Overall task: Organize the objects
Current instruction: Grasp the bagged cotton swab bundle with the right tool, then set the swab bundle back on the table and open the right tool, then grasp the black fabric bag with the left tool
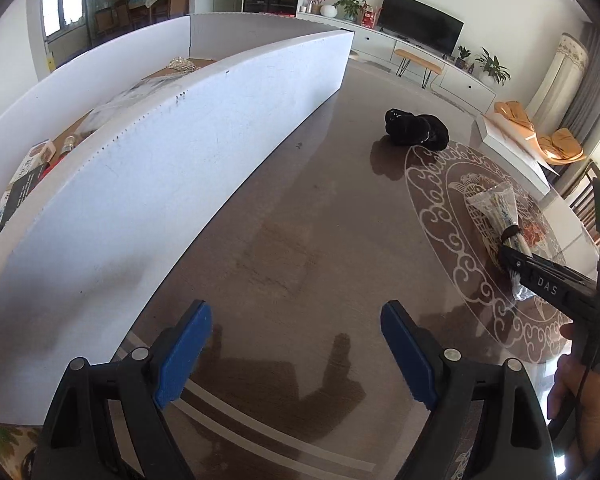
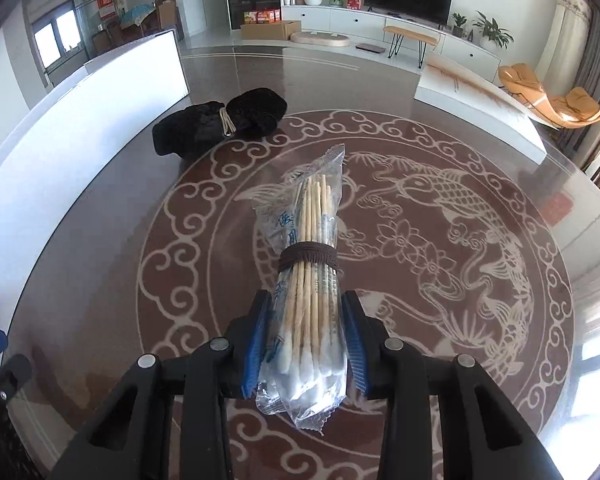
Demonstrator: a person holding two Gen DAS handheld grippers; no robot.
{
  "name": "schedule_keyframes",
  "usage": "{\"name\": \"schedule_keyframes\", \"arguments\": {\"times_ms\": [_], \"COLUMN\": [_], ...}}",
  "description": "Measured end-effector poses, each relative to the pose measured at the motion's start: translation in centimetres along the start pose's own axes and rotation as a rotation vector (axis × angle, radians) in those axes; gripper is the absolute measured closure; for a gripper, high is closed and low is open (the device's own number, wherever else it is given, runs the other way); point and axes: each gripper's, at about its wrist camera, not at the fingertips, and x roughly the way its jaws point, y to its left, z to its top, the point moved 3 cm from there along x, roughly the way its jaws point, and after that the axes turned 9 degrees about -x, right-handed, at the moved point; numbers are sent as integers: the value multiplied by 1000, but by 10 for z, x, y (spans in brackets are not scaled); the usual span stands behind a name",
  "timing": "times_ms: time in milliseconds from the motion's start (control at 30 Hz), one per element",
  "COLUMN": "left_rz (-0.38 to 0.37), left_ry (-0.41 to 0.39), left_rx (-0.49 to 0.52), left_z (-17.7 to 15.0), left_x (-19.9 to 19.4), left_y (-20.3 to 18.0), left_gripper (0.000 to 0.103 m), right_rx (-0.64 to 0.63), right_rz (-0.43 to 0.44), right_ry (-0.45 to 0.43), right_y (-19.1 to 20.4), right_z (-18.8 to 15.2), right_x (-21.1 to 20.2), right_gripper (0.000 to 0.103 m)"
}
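Note:
A clear plastic pack of cotton swabs (image 2: 312, 276), bound by a dark elastic band, lies on the table's fish medallion. My right gripper (image 2: 307, 312) is shut on its near end, blue pads against both sides. In the left wrist view the same pack (image 1: 496, 216) shows at the right with the right gripper (image 1: 512, 264) on it. A rolled black cloth bundle (image 2: 224, 120) tied with a pale band lies beyond, also in the left wrist view (image 1: 416, 128). My left gripper (image 1: 296, 348) is open and empty above the table, beside the white box.
A long white box (image 1: 172, 152) stands along the table's left, holding packets and small boxes (image 1: 24, 180). The glass-topped brown table (image 2: 460, 120) has a patterned medallion. Beyond the table are a TV cabinet (image 2: 380, 20) and an orange chair (image 2: 556, 100).

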Motion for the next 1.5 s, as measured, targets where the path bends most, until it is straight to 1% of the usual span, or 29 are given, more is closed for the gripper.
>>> {"name": "schedule_keyframes", "arguments": {"times_ms": [167, 267, 400, 433, 467, 500, 533, 633, 700, 733, 833, 867, 933, 1033, 1100, 1167, 1300, 1333, 1367, 1400, 1433, 1467, 1500], "left_rz": [28, 20, -20, -35, -49, -61, -72, -103, -140, -154, -106, -106, -123, -101, -79, -69, -3, 4, -8, -65, -112, -135, -140], "left_ry": [8, 25, 75, 90, 101, 106, 108, 128, 132, 123, 54, 36, 3, -34, -37, 5, 12, 21, 35, 43, 55, 59, 49], "left_rx": [81, 109, 113, 117, 121, 125, 127, 136, 155, 178, 254, 271, 309, 398, 454, 494, 524, 529, 525, 506, 479, 454, 441], "left_z": [-5, -7, -8, -9, -10, -10, -11, -11, -8, -3, 19, 29, 53, 88, 109, 124, 149, 152, 155, 157, 159, 160, 159], "left_x": [1, 4, 11, 13, 14, 14, 14, 17, 19, 21, 28, 31, 40, 58, 73, 93, 131, 140, 147, 150, 151, 150, 147], "left_y": [-15, -21, -23, -24, -25, -26, -27, -31, -37, -41, -56, -62, -78, -107, -128, -148, -174, -179, -181, -182, -182, -182, -181], "left_gripper": [17, 17, 17, 17, 17, 17, 17, 17, 17, 17, 17, 17, 17, 17, 17, 17, 17, 18, 21, 38, 62, 69, 70], "right_rx": [44, 65, 90, 96, 100, 108, 121, 122, 116, 109, 73, 64, 65, 63, 57, 57, 57, 57, 57, 57, 57, 58, 60], "right_rz": [-71, -91, -76, -63, -56, -50, -44, -36, -27, -28, -59, -60, -46, -43, -46, -44, -45, -44, -44, -44, -45, -46, -47], "right_ry": [-29, -49, -80, -84, -89, -90, -95, -100, -97, -92, -63, -62, -63, -62, -60, -60, -60, -60, -60, -60, -60, -60, -60], "right_y": [-58, -74, -82, -82, -81, -80, -80, -78, -76, -74, -67, -66, -66, -66, -65, -65, -65, -65, -65, -65, -65, -65, -66], "right_z": [-60, -90, -116, -118, -120, -122, -125, -125, -124, -124, -121, -121, -122, -122, -122, -122, -122, -122, -122, -122, -122, -122, -122], "right_x": [-34, -51, -65, -65, -66, -67, -67, -66, -64, -63, -58, -58, -57, -56, -55, -55, -55, -55, -55, -55, -55, -55, -55], "right_gripper": [66, 66, 64, 57, 42, 35, 24, 21, 15, 12, 7, 6, 5, 4, 3, 3, 3, 3, 3, 3, 3, 3, 3]}}
